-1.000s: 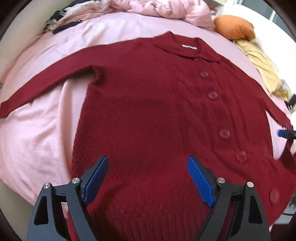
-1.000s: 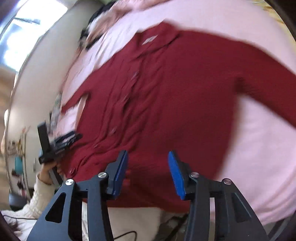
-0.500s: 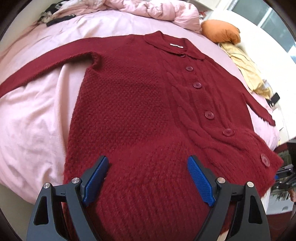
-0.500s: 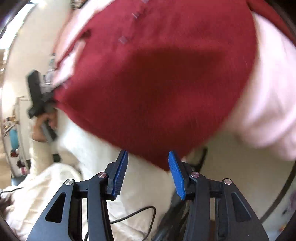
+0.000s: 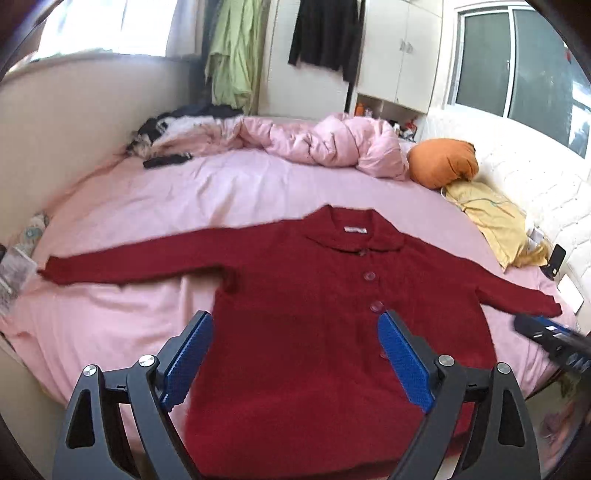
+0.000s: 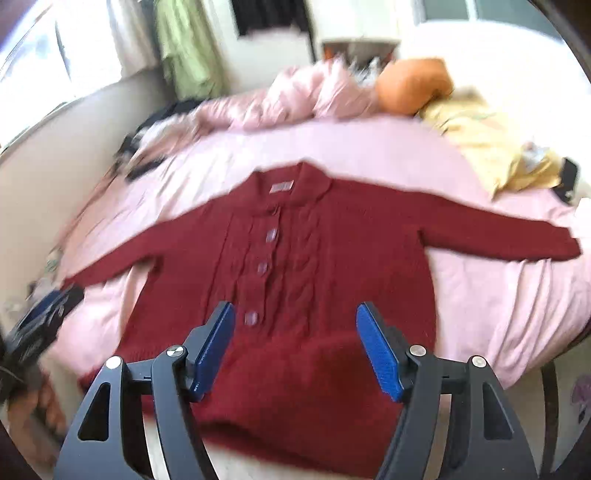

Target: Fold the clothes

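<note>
Red knit cardigan (image 5: 314, 332) lay flat, buttoned, sleeves spread, on pink bed sheet (image 5: 229, 192). Left gripper (image 5: 295, 358) and right gripper (image 6: 295, 347) both gaped, grasping nothing.

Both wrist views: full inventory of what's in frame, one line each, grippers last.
cardigan: 1, dark red, flat and buttoned on the bed, both sleeves spread out
bed sheet: 1, pink, under the cardigan
duvet: 1, pink, bunched at the far end of the bed
cushion: 1, orange, far right of the bed
yellow garment: 1, yellow, crumpled below the cushion
phone: 1, black, right edge of the bed
dark clothes: a pile, black and white, far left corner
green garment: 1, light green, hanging by the wall
black garment: 1, black, hanging on the wardrobe
left gripper: 1, black with blue pads, open, above the hem
right gripper: 1, black with blue pads, open, above the hem
</note>
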Demonstrator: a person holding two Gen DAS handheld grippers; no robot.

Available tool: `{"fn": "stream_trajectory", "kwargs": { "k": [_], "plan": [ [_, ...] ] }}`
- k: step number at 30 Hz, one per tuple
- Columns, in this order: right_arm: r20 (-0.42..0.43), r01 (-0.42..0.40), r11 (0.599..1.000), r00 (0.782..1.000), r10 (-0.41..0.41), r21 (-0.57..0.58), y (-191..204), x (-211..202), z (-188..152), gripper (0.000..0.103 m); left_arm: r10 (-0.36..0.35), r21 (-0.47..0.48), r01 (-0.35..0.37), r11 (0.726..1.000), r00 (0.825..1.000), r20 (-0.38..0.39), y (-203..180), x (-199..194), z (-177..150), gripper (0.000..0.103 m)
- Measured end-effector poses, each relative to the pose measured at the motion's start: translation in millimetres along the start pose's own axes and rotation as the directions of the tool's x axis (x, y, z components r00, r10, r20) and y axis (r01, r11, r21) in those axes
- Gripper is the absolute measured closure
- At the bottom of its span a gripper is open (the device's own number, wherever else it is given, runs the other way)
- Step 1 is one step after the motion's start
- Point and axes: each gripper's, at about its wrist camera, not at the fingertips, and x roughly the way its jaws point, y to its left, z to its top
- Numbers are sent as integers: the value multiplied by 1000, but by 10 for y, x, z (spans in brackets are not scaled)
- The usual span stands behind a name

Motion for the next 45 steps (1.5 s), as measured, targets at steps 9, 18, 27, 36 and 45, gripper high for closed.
{"fn": "stream_trajectory", "kwargs": {
  "k": [9,18,27,36,45],
  "plan": [
    [113,86,996,990,-83,-29,404,-299,-165,34,-9,32,11,999,998,-56,-212,-293,-276,12],
    [143,120,993,983,-116,-20,503,-463,-247,34,-3,30,5,1000,999,-38,-215,-352,-239,12],
    [141,116,993,984,-112,-19,485,-431,-201,34,10,19,-9,1000,999,-53,-117,-281,-210,12],
    [135,115,993,985,-111,-26,507,-363,-133,34,39,-12,-40,999,998,-50,102,-191,-114,12],
    [124,121,992,986,-116,-29,534,-242,-60,34,62,-61,-65,996,997,-45,407,-62,3,12]
  ]
}}
